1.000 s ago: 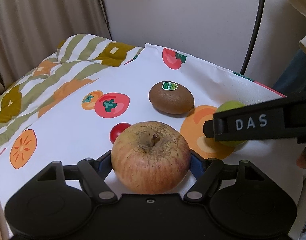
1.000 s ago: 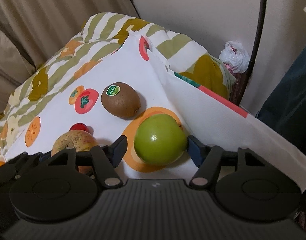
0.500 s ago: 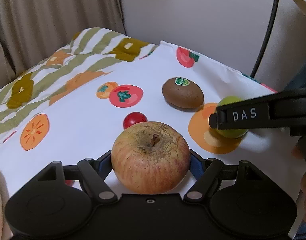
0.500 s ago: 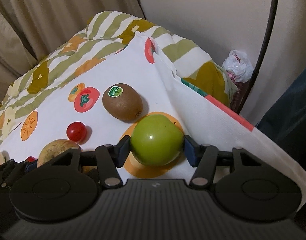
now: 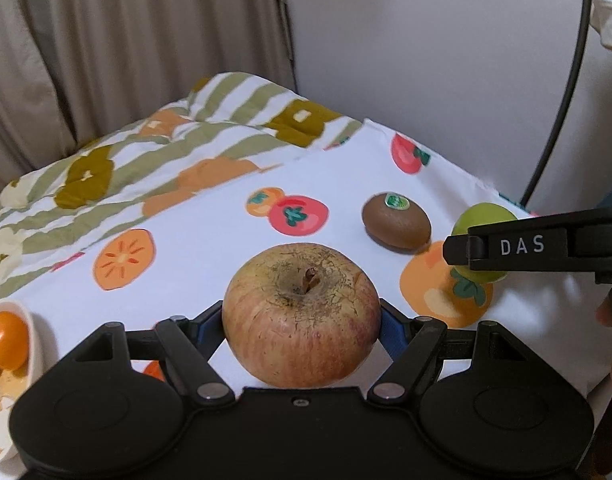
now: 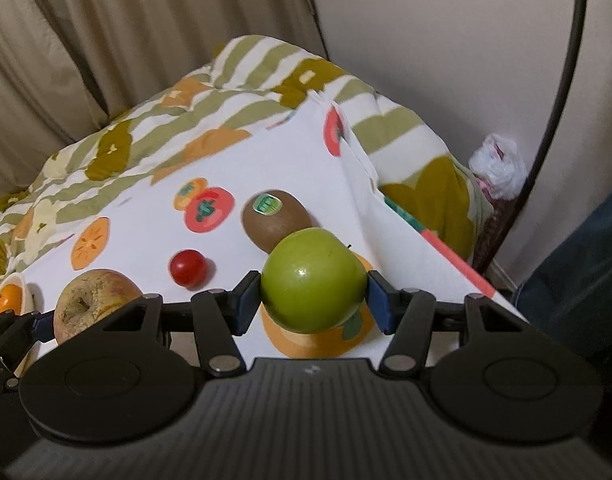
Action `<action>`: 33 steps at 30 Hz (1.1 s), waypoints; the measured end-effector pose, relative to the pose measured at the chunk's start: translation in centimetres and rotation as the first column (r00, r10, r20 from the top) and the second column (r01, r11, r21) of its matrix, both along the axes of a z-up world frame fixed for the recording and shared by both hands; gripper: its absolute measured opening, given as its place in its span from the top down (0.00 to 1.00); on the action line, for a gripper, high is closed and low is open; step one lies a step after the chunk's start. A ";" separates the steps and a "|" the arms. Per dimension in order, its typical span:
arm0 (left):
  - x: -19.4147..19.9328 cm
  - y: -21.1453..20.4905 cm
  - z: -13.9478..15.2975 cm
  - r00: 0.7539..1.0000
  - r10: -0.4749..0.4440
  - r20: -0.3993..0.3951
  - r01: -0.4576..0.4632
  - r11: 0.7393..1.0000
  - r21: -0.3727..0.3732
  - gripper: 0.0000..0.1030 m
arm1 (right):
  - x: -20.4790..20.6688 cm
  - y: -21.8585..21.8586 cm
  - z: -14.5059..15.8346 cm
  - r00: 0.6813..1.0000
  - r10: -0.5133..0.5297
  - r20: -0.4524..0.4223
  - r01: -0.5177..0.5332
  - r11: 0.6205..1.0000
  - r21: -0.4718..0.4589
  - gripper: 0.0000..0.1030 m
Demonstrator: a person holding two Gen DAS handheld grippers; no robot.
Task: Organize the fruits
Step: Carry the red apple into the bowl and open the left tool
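Observation:
My left gripper is shut on a russet red-yellow apple and holds it above the fruit-print cloth. The same apple shows in the right wrist view at lower left. My right gripper is shut on a green apple, lifted off the cloth; it also shows in the left wrist view behind the right gripper's side. A brown kiwi with a green sticker and a small red cherry tomato lie on the cloth.
A white bowl with orange fruit sits at the left edge. A striped blanket covers the far side. A curtain, a wall and a black cable stand behind. The cloth drops off at the right edge.
Both grippers have risen and drawn back with their apples. The right jaws closed on the green apple and lifted it. The white bowl has come into view at left.

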State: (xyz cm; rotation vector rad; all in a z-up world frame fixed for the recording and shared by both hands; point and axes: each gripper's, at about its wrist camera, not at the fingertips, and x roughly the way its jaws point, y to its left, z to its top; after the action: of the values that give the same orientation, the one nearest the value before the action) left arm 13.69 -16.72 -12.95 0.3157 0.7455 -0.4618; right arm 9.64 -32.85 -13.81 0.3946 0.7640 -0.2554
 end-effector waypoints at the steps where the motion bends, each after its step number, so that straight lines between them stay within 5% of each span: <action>1: -0.2 0.2 0.3 1.000 0.009 0.006 -0.009 1.000 -0.002 0.23 | 0.0 0.1 0.4 1.000 0.012 0.005 -0.012 1.000 -0.004 0.31; 13: -4.7 4.1 5.0 0.983 0.175 0.063 -0.172 0.983 -0.058 0.23 | -2.1 3.7 5.5 0.979 0.195 0.065 -0.193 0.981 -0.024 0.31; 24: -6.1 12.1 8.2 0.924 0.371 0.093 -0.362 0.926 -0.107 0.23 | -2.0 10.1 8.6 0.930 0.352 0.104 -0.349 0.936 -0.043 0.31; 33: -4.4 20.2 8.9 0.880 0.464 0.101 -0.458 0.885 -0.077 0.23 | 1.0 18.0 8.8 0.893 0.439 0.102 -0.439 0.898 -0.023 0.31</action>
State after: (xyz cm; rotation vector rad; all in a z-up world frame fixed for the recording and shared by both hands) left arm 9.30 3.52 -4.08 0.1061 0.6664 -0.0072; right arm 10.63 -14.89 -5.01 0.2239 0.7294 0.1914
